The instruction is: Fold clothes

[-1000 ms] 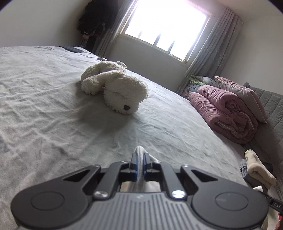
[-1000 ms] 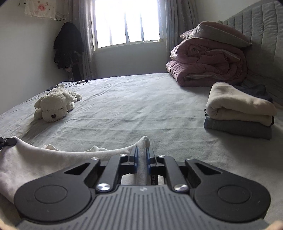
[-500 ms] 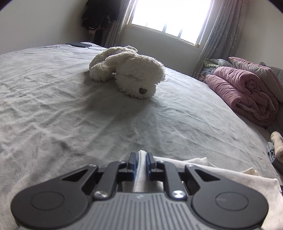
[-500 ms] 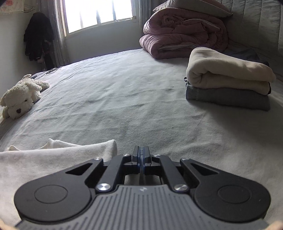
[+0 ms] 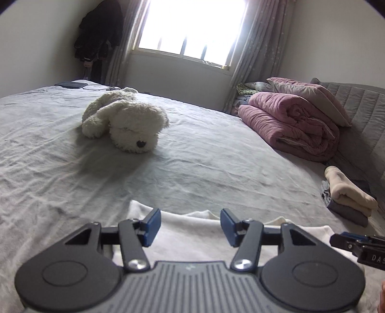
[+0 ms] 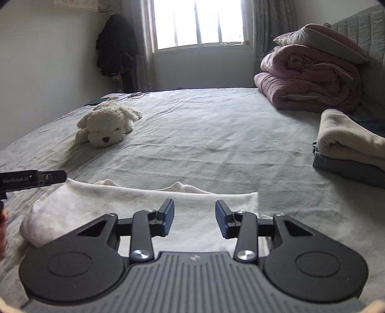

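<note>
Garment first: your white garment (image 6: 134,207) lies flat on the grey bed sheet (image 6: 216,134), folded into a wide band, and both of your grippers hang just above its near edge. Your left gripper (image 5: 190,225) has its blue-padded fingers (image 5: 152,226) spread wide apart with nothing between them; the cloth (image 5: 192,240) shows through the gap below. Your right gripper (image 6: 194,218) is spread just as wide and grips nothing either, and the garment's right end stops just beyond its right finger. In the right wrist view, the tip of your left gripper (image 6: 51,177) juts in over the garment's left end; in the left wrist view, the right gripper's tip (image 5: 346,243) comes in beside the garment's right end.

Take the garment as your landmark for the rest. Beyond it and to the left, well apart, a white plush dog (image 6: 105,127) lies on the sheet. Beyond it and to the right, a stack of folded clothes (image 6: 351,149) sits with a cream piece on top of a grey one. Farther back on that side, a rolled pink duvet (image 6: 310,79) carries a pillow (image 6: 324,39). A window (image 6: 199,21) stands at the far wall, and dark clothing (image 6: 115,45) hangs in the corner.
</note>
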`<state>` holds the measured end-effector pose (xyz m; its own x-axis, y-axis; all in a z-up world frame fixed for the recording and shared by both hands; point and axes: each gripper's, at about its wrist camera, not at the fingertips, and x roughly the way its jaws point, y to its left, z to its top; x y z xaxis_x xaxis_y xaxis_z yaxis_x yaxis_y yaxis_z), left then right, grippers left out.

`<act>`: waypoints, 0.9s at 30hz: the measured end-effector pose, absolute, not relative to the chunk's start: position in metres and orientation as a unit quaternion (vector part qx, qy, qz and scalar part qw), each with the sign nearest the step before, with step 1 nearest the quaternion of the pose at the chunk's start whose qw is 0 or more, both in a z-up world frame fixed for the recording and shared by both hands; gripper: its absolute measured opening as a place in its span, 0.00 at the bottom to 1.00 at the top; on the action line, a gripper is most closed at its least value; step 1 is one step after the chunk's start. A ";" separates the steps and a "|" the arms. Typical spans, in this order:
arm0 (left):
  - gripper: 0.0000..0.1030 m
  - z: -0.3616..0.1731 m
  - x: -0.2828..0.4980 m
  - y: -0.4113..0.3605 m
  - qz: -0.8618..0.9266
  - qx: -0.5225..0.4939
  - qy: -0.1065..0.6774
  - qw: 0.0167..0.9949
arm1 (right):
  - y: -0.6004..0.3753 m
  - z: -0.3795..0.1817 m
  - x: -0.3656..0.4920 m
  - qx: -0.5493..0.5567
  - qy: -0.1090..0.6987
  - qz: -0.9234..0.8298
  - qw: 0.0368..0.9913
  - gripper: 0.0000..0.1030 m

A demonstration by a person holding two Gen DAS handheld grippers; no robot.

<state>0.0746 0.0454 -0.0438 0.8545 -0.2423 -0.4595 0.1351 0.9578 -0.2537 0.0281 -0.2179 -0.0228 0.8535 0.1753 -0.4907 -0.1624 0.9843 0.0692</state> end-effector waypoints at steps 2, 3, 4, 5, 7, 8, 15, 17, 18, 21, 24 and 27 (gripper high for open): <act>0.54 -0.054 0.070 0.043 -0.106 -0.102 0.267 0.952 | -0.207 -0.026 0.021 -0.015 0.265 0.100 0.959 0.41; 0.54 -0.060 0.068 0.043 -0.107 -0.098 0.275 0.950 | -0.203 -0.028 0.018 -0.028 0.270 0.102 0.957 0.41; 0.54 -0.066 0.065 0.044 -0.109 -0.094 0.281 0.949 | -0.201 -0.031 0.016 -0.041 0.277 0.102 0.954 0.41; 0.54 -0.070 0.062 0.048 -0.112 -0.087 0.278 0.950 | -0.206 -0.037 0.016 -0.053 0.289 0.094 0.951 0.41; 0.53 -0.075 0.056 0.053 -0.124 -0.061 0.269 0.953 | -0.220 -0.046 0.015 -0.056 0.309 0.087 0.945 0.38; 0.51 -0.076 0.054 0.055 -0.129 -0.049 0.265 0.954 | -0.230 -0.050 0.014 -0.050 0.316 0.087 0.943 0.35; 0.50 -0.064 0.045 0.088 -0.103 -0.061 0.289 0.950 | -0.243 -0.036 0.007 0.013 0.343 0.071 0.937 0.38; 0.62 -0.055 0.043 0.098 -0.087 -0.083 0.304 0.945 | -0.245 -0.031 0.005 0.029 0.350 0.064 0.934 0.44; 0.63 -0.052 0.041 0.103 -0.071 -0.095 0.316 0.941 | -0.246 -0.029 0.004 0.037 0.354 0.061 0.933 0.45; 0.63 -0.045 0.038 0.125 -0.059 -0.169 0.355 0.918 | -0.250 -0.022 0.001 0.062 0.365 0.052 0.928 0.51; 0.63 -0.048 0.036 0.149 -0.052 -0.277 0.405 0.870 | -0.263 -0.018 -0.002 0.139 0.388 0.046 0.910 0.59; 0.63 -0.056 0.033 0.162 -0.063 -0.349 0.433 0.829 | -0.275 -0.024 -0.004 0.214 0.421 0.037 0.881 0.61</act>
